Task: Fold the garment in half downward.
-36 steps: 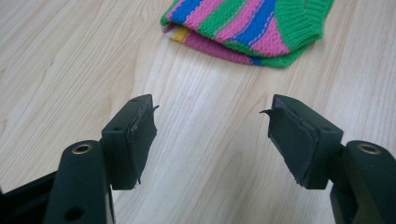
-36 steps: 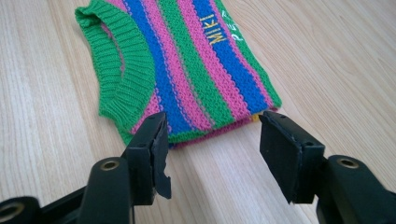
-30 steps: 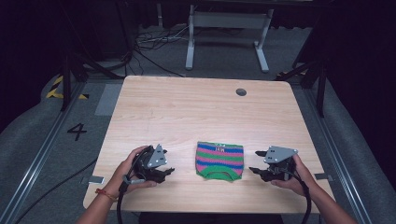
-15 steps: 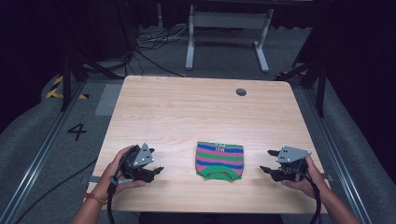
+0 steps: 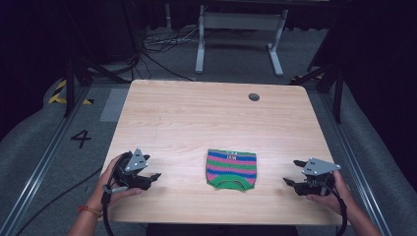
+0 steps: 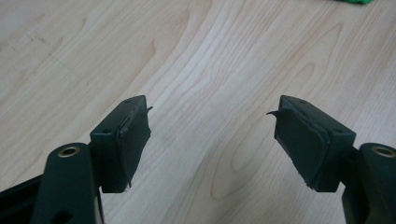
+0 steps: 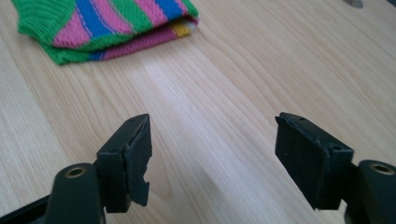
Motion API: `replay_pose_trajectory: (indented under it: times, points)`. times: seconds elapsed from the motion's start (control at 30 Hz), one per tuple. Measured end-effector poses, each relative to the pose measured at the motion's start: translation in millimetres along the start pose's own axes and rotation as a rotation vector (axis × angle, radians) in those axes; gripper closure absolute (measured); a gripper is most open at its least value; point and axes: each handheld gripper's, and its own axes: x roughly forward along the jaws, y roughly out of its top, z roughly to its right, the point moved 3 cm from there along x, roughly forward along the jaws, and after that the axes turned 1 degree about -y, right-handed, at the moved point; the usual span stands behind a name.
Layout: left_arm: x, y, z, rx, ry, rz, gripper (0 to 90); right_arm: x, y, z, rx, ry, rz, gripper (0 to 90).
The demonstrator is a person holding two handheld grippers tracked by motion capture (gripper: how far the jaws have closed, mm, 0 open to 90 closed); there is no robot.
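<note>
Meanwhile striped knit (image 5: 231, 168) between wide-open, empty left hand-held gripper (image 5: 155, 175), right hand-held gripper (image 5: 293, 172).

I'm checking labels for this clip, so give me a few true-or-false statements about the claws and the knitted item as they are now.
1. The striped knitted garment lies folded on the wooden table. True.
2. The left claw is shut on the garment. False: it is open over bare wood, apart from the garment.
3. The right claw is open and holds nothing. True.
4. The garment sits to the right of both claws. False: it lies between them.
5. A small round hole is in the table's far side. True.
</note>
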Motion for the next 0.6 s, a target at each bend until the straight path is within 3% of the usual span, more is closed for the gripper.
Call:
replay_pose_trajectory:
  times: [0.13, 0.6]
  points:
    - [-0.9, -6.6, -2.1, -0.011, 0.006, -0.015, 26.0, -3.2, -7.7, 2.5, 0.023, -0.011, -0.003, 27.1]
    - [-4.1, -36.2, -6.5, -0.123, -0.029, -0.011, 21.2, -16.7, -46.7, 11.6, 0.140, -0.029, -0.016, 25.2]
